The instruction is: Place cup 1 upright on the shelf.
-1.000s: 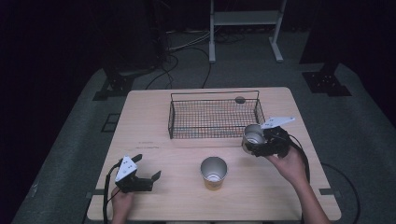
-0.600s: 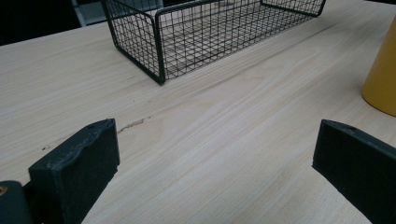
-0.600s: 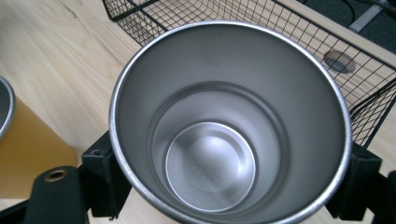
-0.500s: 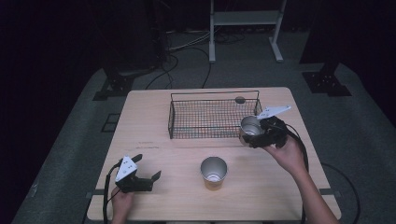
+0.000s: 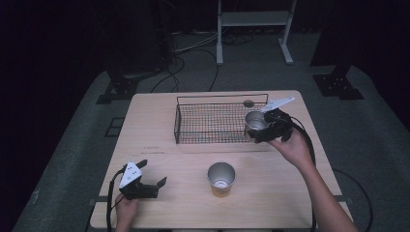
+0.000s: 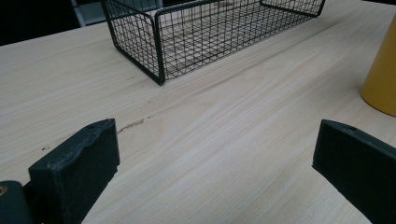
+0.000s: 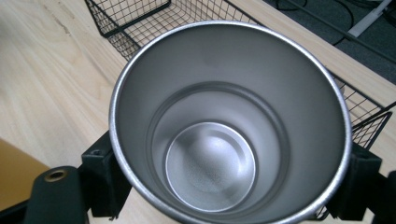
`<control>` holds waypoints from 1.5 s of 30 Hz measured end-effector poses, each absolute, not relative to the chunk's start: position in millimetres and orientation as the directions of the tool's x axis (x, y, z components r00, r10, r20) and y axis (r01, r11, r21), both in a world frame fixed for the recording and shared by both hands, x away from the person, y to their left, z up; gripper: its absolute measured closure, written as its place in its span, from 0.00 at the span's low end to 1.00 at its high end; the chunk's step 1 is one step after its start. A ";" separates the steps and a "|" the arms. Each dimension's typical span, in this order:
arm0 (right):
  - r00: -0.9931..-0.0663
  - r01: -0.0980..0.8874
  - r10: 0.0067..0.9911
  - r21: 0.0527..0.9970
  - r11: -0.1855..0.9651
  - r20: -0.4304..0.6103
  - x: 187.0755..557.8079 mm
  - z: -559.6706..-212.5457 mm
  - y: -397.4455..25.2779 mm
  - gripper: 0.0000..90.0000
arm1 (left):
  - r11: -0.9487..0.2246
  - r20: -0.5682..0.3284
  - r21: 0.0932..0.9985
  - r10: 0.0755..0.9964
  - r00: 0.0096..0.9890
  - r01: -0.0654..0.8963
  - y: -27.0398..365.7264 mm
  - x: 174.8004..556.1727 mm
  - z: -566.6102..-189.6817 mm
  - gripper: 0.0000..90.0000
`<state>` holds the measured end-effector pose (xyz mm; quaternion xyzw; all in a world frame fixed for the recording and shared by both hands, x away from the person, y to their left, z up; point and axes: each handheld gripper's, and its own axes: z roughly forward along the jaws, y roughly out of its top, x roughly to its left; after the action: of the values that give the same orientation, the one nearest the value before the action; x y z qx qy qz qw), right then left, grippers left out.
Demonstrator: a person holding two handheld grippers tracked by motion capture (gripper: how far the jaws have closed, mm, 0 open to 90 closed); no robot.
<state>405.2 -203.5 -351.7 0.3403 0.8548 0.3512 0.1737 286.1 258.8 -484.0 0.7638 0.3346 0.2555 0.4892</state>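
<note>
My right gripper (image 5: 258,129) is shut on a steel cup (image 5: 254,122), held in the air over the right end of the black wire basket (image 5: 212,140). In the right gripper view the steel cup (image 7: 229,126) is empty, clamped between both jaws, with the wire basket (image 7: 140,18) below and behind it. A second cup (image 5: 221,178), steel inside and yellow outside, stands upright near the table's front middle. My left gripper (image 5: 152,175) rests open at the front left of the table. In the left gripper view the jaws stand wide apart over bare wood, the yellow cup (image 6: 384,79) at the right edge.
The wooden table (image 5: 159,121) has a small dark round spot (image 5: 249,103) behind the basket. The basket (image 6: 205,32) is empty. Cables and a metal stand base (image 5: 251,29) lie on the grey floor beyond the table.
My right gripper has carried the steel cup away from me and slightly left, from beside the basket to over its right end. The left gripper has stayed put.
</note>
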 end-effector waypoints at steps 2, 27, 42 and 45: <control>-0.707 0.456 0.704 0.720 0.524 -0.065 408.6 -349.1 -202.3 0.19 | -0.298 0.065 0.918 0.761 0.645 0.259 259.0 286.3 -484.0 0.00; -0.698 0.480 0.714 0.709 0.517 -0.049 465.0 -326.0 -182.5 0.19 | -0.300 0.064 0.918 0.759 0.648 0.260 258.7 285.6 -484.1 0.00; -0.684 0.511 0.729 0.701 0.497 -0.019 487.4 -341.4 -170.1 0.19 | -0.300 0.065 0.918 0.758 0.649 0.259 259.0 285.5 -484.0 0.00; -0.684 0.516 0.729 0.698 0.496 -0.012 491.3 -346.5 -169.4 0.19 | -0.300 0.064 0.918 0.759 0.648 0.261 259.2 285.5 -483.8 0.00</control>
<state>491.3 -169.4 -346.5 0.3661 0.8509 0.3436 0.1549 285.5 259.2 -483.8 0.7650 0.3331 0.2547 0.4888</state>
